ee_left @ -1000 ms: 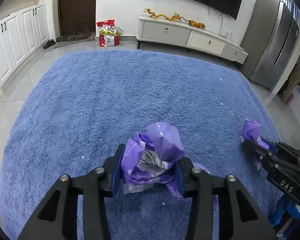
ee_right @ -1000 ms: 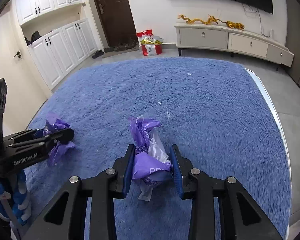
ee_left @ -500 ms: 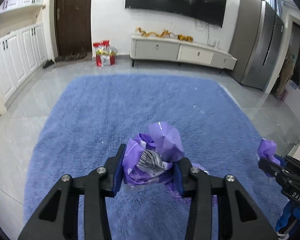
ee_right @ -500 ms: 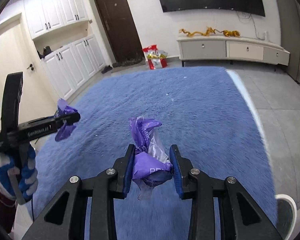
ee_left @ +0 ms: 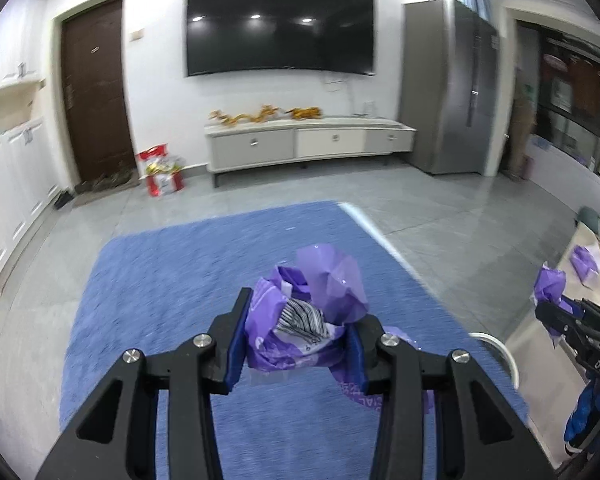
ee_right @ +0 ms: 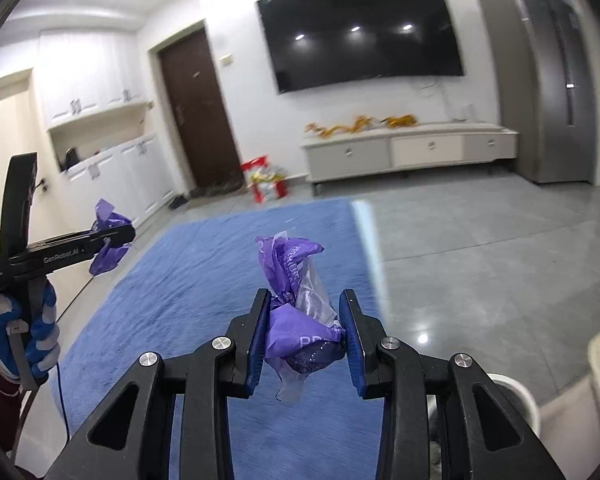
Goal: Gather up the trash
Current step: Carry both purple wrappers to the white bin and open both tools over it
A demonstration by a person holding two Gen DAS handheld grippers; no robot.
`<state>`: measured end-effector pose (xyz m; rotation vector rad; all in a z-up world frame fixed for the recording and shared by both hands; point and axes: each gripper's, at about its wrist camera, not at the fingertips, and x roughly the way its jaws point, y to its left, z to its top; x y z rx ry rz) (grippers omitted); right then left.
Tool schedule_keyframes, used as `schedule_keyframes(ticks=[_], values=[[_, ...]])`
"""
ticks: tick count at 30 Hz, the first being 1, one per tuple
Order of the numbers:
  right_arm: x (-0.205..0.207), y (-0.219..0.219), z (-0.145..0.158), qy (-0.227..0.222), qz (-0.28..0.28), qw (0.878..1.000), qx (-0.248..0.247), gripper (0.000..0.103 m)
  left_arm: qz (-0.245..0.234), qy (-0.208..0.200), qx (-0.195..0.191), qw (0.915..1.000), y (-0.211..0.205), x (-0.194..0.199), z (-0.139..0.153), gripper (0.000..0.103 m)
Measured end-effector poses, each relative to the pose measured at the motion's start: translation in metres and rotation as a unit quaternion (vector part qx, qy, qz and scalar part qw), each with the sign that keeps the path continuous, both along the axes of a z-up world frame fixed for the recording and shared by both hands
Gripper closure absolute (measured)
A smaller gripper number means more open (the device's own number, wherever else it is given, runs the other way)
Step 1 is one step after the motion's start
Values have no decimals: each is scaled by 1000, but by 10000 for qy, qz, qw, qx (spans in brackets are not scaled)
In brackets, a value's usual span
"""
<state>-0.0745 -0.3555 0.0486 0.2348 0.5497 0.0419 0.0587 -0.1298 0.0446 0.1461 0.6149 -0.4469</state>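
My left hand-held gripper (ee_left: 296, 344) is clenched on a crumpled purple wrapper (ee_left: 306, 322), its blue pads (ee_left: 236, 344) pressed into the bulk of the wad, with a striped printed patch showing on top and a loose flap trailing under the right finger. My right hand-held gripper (ee_right: 303, 340) likewise grips a second purple wrapper (ee_right: 296, 312), pinched low on its twisted body while a clear plastic tail (ee_right: 290, 386) hangs below and the crinkled top stands free above the pads. I judge both pieces to be nearly weightless, soft film that folds under pressure; it looks glossy, so it could slide if I loosened the squeeze, and the best hold is across the densest part of the crumple, as now, not on a loose flap that would tear or pull out. Both wads hang in the air over the blue rug (ee_left: 160, 280). A white rim, probably a bin (ee_right: 516, 394), shows at lower right in the right view, just beside the rug's edge. Further right in the left view, another purple scrap (ee_left: 586, 266) lies on a pale tabletop (ee_left: 540, 344). Beyond are the grey tiled floor (ee_left: 440, 208) and TV cabinet (ee_left: 308, 146).
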Motion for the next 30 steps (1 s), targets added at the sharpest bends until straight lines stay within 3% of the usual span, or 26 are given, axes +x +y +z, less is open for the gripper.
schedule_keyframes(ticks=[6,11,21,27,30], values=[[-45,-55,1,-116,-728,9973,-40,69,-683,-52,147,9975,-78,-20,9,64],[-71,-101,-25,95,-1281,9916,122,69,-1330,92,377,9904,-154,-33,1,63],[-74,-167,-116,1013,-1926,9739,641,68,-2269,1036,797,9651,-290,-49,-71,61],[-58,-192,-161,1462,-2074,9633,876,66,-2431,1521,805,9546,-334,-48,-109,58],[-51,-198,-175,1619,-2134,9593,891,66,-2462,1687,732,9516,-343,-47,-119,50]])
